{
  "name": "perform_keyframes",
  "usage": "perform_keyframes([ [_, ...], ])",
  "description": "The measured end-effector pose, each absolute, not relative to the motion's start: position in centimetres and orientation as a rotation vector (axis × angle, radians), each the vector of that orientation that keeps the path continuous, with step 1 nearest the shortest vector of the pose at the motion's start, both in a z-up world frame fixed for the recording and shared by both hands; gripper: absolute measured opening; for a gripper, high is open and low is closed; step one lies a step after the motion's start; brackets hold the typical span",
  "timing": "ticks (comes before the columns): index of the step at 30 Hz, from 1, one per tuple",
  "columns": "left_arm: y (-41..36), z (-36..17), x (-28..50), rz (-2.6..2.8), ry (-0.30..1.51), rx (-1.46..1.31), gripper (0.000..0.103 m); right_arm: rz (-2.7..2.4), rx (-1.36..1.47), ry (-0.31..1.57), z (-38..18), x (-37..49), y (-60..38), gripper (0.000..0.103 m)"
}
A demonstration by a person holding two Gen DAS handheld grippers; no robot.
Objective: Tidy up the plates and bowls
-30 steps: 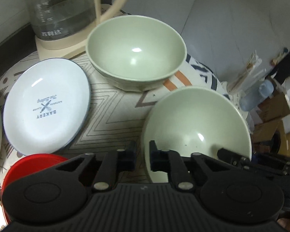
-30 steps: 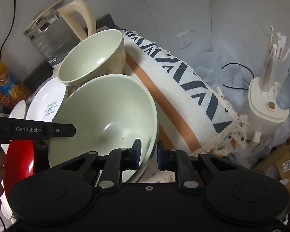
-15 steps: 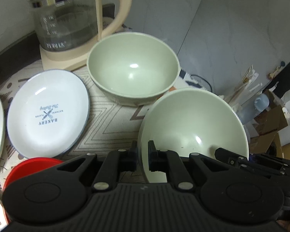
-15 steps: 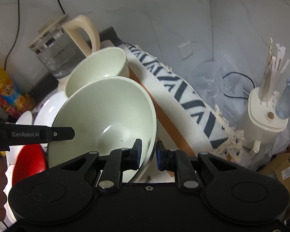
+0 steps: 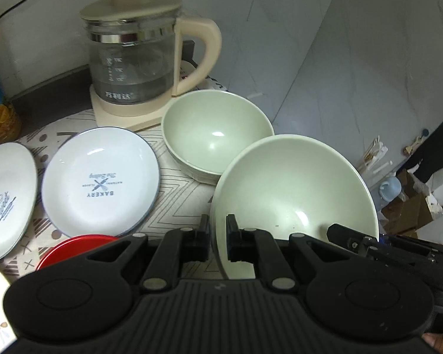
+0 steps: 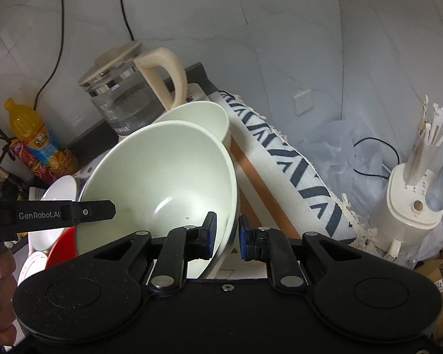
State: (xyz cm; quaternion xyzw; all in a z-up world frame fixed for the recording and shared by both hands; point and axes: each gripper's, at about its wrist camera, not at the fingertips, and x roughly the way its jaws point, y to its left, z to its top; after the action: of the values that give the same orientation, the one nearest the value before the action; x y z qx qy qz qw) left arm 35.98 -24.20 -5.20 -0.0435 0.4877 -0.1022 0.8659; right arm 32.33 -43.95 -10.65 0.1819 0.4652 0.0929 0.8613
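Note:
Both grippers hold one pale green bowl by its rim, lifted off the table. My left gripper is shut on its near-left rim. My right gripper is shut on its right rim; the bowl also shows in the right wrist view. A second pale green bowl sits on the mat behind it, also seen in the right wrist view. A white "BAKERY" plate and another white plate lie to the left. A red plate lies near the left gripper.
A glass kettle with a cream handle stands at the back on its base. An orange drink bottle stands at far left. The patterned table mat hangs over the right edge. A white appliance with straws stands below right.
Both grippers have lifted the held bowl higher and drawn back; the kettle and second bowl now sit farther away and lower in view. Both grips are unchanged.

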Motion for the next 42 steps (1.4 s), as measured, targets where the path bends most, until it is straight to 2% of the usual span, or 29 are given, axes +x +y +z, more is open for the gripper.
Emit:
perform_keyframes([
  [20,-18.8,-1.8,32.1,-0.071,0.936,-0.183,0.009,0.342,0.332,0.932,-7.7,31.9,-38.9,0.016],
  [42,-11.6,-1.6,26.9,0.133,0.931,-0.273,0.009,0.558,0.244,0.969,-6.6,31.0,-31.2,0.02],
])
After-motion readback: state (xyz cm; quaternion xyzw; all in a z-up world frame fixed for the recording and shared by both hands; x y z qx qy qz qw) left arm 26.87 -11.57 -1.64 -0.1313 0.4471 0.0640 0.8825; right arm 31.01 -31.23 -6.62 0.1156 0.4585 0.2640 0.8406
